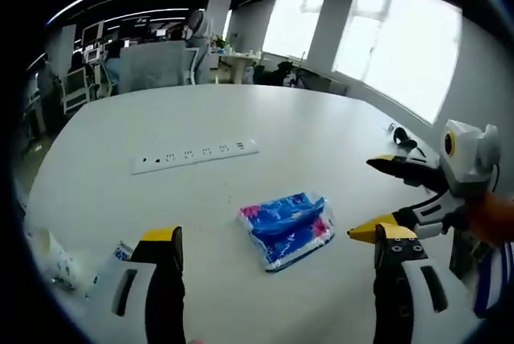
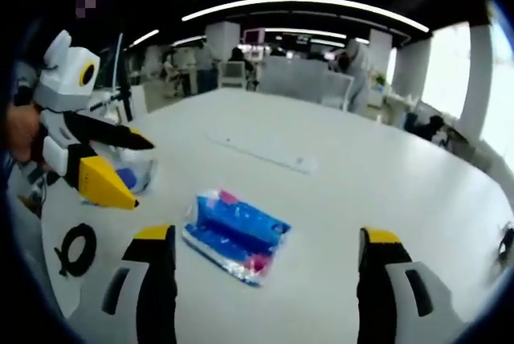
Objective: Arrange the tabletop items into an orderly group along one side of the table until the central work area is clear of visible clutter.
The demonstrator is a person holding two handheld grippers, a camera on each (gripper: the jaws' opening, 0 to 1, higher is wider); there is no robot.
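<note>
In the left gripper view, the left hand-held gripper hovers over the bench, jaws wide, the blue-pink packet just ahead between them; the right hand-held gripper enters from the right, also wide. In the right gripper view, the packet lies ahead toward its left jaw.

Two hand-held claws hover with jaws spread wide and nothing between them: the left claw and the right claw, a hand gripping the left one.
</note>
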